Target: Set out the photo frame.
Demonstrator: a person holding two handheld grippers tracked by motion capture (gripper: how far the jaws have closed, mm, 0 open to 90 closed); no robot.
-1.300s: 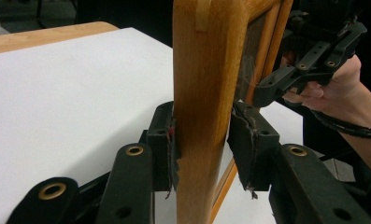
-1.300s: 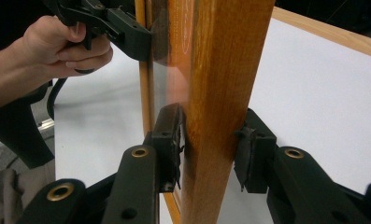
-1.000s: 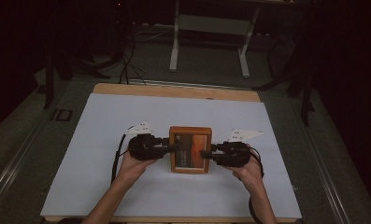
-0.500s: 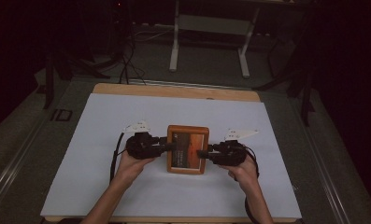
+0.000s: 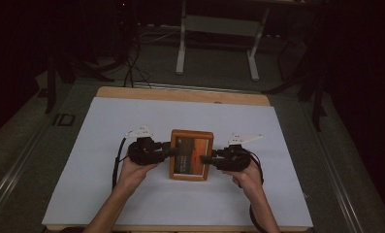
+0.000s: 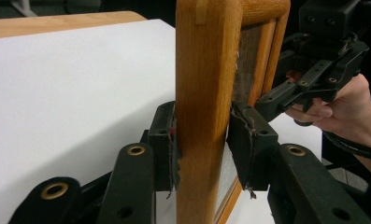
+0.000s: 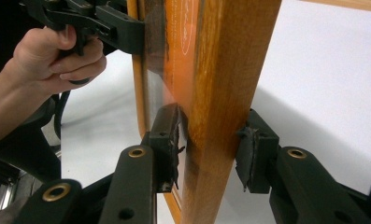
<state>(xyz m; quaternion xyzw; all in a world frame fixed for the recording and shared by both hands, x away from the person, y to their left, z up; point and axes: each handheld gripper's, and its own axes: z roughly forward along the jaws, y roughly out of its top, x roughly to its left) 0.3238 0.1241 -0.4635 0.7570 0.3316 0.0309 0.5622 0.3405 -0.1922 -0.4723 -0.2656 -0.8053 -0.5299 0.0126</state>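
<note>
A wooden picture frame [image 5: 191, 155] with an orange picture under glass is held level just above the white-covered table [image 5: 98, 184], between my two grippers. My left gripper [image 5: 175, 151] is shut on its left rail, and in the left gripper view its pads press both faces of the frame's wood [image 6: 204, 93]. My right gripper [image 5: 205, 159] is shut on the right rail. In the right gripper view its jaws clamp the frame's rail [image 7: 225, 93]. Each gripper view also shows the opposite hand and its gripper on the far rail.
The white sheet covers a wooden table whose bare far edge [image 5: 180, 94] shows. Beyond it, on the dark floor, stand a white metal stand [image 5: 219, 43] and loose cables [image 5: 132, 68]. Open sheet lies on all sides of the frame.
The frame and both grippers have drifted slightly to the left. Both grips look the same.
</note>
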